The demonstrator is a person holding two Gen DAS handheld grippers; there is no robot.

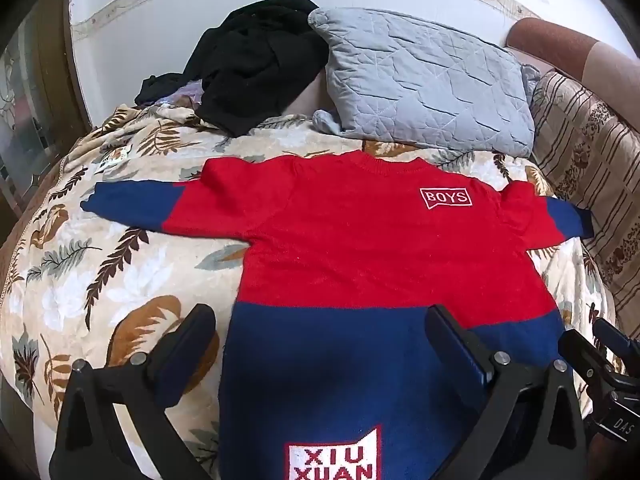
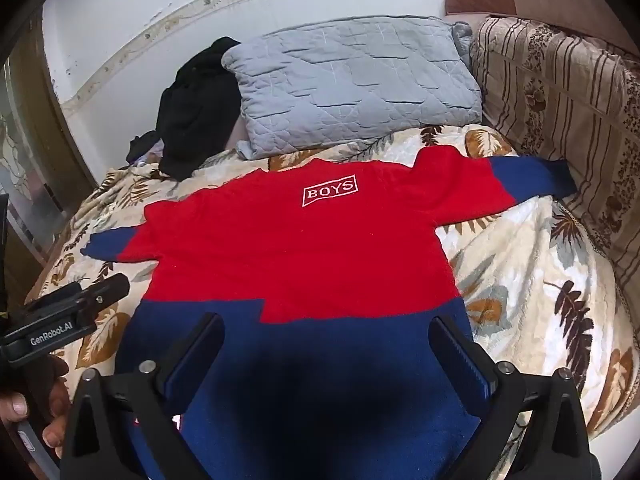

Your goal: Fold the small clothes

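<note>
A small red and navy sweater [image 1: 360,248] lies flat and spread out on the leaf-patterned blanket [image 1: 80,280], sleeves out to both sides, a white "BOYS" patch on the chest. It also shows in the right wrist view [image 2: 304,248]. My left gripper [image 1: 320,340] is open and empty, hovering over the navy hem at its left part. My right gripper [image 2: 326,344] is open and empty over the navy hem at its right part. Each gripper shows at the edge of the other's view.
A grey quilted pillow [image 1: 428,80] lies behind the sweater. A pile of black clothes [image 1: 256,64] sits at the back left against the white wall. A striped brown cushion [image 2: 560,120] lines the right side. The blanket [image 2: 540,280] drops off at the left and front.
</note>
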